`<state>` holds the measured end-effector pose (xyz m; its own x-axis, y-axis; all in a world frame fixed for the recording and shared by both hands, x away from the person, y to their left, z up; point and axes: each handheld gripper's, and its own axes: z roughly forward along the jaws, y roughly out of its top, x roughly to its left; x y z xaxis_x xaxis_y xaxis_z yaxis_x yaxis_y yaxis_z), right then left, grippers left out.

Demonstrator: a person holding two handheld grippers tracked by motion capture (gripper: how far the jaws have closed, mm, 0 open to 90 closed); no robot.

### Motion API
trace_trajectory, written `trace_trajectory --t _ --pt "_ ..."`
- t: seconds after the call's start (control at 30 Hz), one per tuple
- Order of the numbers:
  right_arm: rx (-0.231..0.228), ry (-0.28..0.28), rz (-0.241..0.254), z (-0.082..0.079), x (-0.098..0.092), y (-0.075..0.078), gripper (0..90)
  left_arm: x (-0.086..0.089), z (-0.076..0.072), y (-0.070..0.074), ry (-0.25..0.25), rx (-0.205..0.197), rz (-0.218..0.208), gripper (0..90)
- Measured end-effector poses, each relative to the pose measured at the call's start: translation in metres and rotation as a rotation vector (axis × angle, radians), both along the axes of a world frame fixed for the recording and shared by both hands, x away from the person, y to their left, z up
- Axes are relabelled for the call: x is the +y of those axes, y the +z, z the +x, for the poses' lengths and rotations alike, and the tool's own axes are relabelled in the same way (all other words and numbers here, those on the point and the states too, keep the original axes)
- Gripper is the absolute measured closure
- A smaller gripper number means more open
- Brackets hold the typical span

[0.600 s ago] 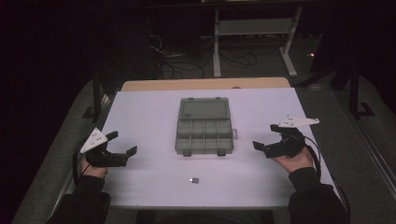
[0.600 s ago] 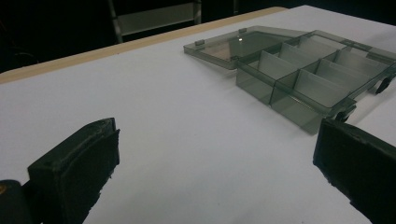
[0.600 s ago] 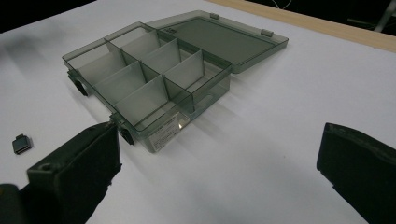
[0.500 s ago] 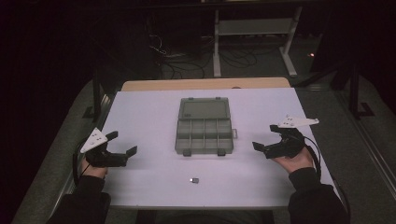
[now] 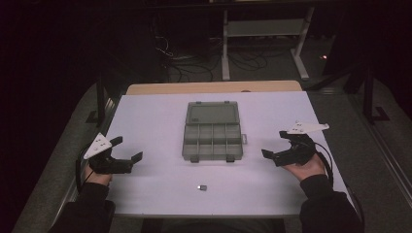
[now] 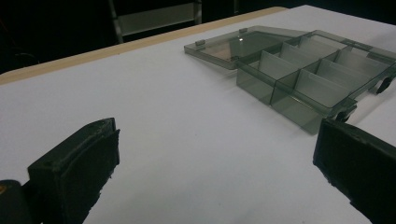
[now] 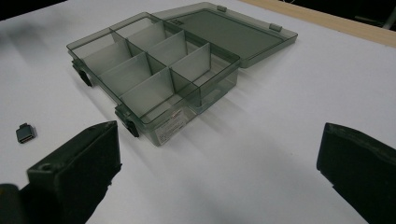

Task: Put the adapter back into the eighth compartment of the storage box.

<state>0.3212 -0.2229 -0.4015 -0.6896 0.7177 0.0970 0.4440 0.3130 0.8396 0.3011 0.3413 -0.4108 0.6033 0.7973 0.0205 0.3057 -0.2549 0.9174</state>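
Observation:
A smoky grey plastic compartment box (image 5: 213,141) lies open in the middle of the white table (image 5: 160,121), lid folded flat toward the far side; its compartments look empty. The same box (image 6: 303,74) appears in the left gripper view and the box (image 7: 154,70) in the right gripper view. A small dark adapter (image 5: 202,187) rests near the front edge, also seen as the adapter (image 7: 25,133). My left gripper (image 5: 127,150) sits open at the left, my right gripper (image 5: 275,143) open at the right. Both hold nothing.
A wooden strip (image 5: 214,87) runs along the table's far edge. Beyond it stand a metal frame (image 5: 265,29) and floor cables (image 5: 194,63) in the dark. Bare table surface lies between each gripper and the box.

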Motion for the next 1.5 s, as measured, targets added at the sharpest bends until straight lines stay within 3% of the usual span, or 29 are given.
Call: trace_trajectory --t 0.47,0.9,1.5 --pt "-0.017 0.029 -0.059 -0.002 0.011 0.006 0.0 0.000 0.001 -0.001 -0.005 0.006 -0.002 0.0" --pt "-0.021 0.096 -0.114 -0.005 0.031 0.012 0.0 0.000 0.001 -0.001 -0.005 0.005 -0.003 0.0" --pt "-0.022 0.159 -0.137 -0.007 0.050 0.014 0.0 0.000 0.001 -0.001 -0.005 0.005 0.000 0.0"
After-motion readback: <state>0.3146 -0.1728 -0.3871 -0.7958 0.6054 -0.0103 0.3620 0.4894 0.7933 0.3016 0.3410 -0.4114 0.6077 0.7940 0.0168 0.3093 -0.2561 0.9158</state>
